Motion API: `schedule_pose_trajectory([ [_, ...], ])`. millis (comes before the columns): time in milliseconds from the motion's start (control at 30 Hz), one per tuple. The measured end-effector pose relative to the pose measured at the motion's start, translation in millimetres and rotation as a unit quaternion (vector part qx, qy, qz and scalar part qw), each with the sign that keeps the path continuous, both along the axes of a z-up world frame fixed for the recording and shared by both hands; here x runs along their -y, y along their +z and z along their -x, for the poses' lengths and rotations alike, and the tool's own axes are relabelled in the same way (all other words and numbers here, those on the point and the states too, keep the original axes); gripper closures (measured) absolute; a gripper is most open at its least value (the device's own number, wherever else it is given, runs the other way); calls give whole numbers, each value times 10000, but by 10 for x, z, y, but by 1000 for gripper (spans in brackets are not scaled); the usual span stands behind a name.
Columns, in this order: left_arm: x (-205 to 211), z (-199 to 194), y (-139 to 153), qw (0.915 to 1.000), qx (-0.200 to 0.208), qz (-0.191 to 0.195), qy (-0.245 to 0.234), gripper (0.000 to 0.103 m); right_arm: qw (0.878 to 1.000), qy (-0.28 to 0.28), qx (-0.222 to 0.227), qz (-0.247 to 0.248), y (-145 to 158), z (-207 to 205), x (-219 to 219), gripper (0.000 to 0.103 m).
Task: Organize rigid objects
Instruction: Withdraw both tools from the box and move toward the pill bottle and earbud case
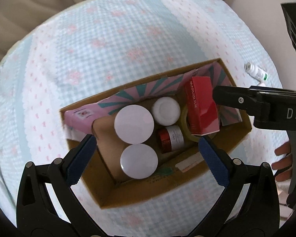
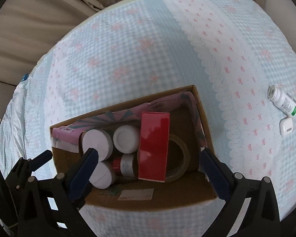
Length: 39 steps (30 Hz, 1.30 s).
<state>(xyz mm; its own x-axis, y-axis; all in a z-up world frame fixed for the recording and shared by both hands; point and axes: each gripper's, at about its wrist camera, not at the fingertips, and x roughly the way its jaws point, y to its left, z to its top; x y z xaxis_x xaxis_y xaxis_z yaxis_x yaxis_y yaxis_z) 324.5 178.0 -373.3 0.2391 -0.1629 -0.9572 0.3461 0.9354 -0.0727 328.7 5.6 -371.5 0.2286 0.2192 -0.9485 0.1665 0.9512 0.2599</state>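
A cardboard box (image 1: 238, 136) (image 2: 187, 197) sits on the checked bedspread. Inside are several white-lidded jars (image 1: 134, 124) (image 2: 126, 139), a small red-capped jar (image 1: 170, 138) (image 2: 124, 164), a tape roll (image 2: 177, 158) (image 1: 185, 118), a pink patterned box (image 1: 140, 92) (image 2: 100, 120) and a red carton (image 1: 202, 106) (image 2: 154, 146) resting on the tape roll. My left gripper (image 1: 146, 148) is open above the box. My right gripper (image 2: 148, 160) is open around the red carton, not touching it; one of its fingers (image 1: 232, 98) shows in the left wrist view beside the carton.
A white pill bottle with a green label (image 2: 283, 99) (image 1: 256, 72) lies on the bedspread right of the box, next to a white earbud case (image 2: 286, 127). Beige curtains (image 2: 39, 19) hang behind the bed. A hand (image 1: 284, 158) shows at the right edge.
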Motion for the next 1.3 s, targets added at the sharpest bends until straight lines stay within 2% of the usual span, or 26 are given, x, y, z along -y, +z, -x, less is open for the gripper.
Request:
schedule_pose_trajectory([
  [167,-91,234,377,9991,348,47,225,0,9991,150,393,100,345,204,-34,0],
  [433,-192,722,1104,9943,828,280,605,0,9922,166,1132,500,1201,666,10,0],
  [600,-132,992,1440,9907,1100,474,652,0,9868,156,1447,705,1681,951,69,0],
  [800,41,1180,1688,9880,1265,726,516,0,9818,121,1656,922,1978,1186,153,0],
  [967,198,1249,1814,9867,1348,806,424,0,9800,20,1725,988,2100,1356,312,0],
  [1300,834,1309,1881,9853,1460,798,382,0,9778,33,1795,1079,2192,1506,1011,0],
])
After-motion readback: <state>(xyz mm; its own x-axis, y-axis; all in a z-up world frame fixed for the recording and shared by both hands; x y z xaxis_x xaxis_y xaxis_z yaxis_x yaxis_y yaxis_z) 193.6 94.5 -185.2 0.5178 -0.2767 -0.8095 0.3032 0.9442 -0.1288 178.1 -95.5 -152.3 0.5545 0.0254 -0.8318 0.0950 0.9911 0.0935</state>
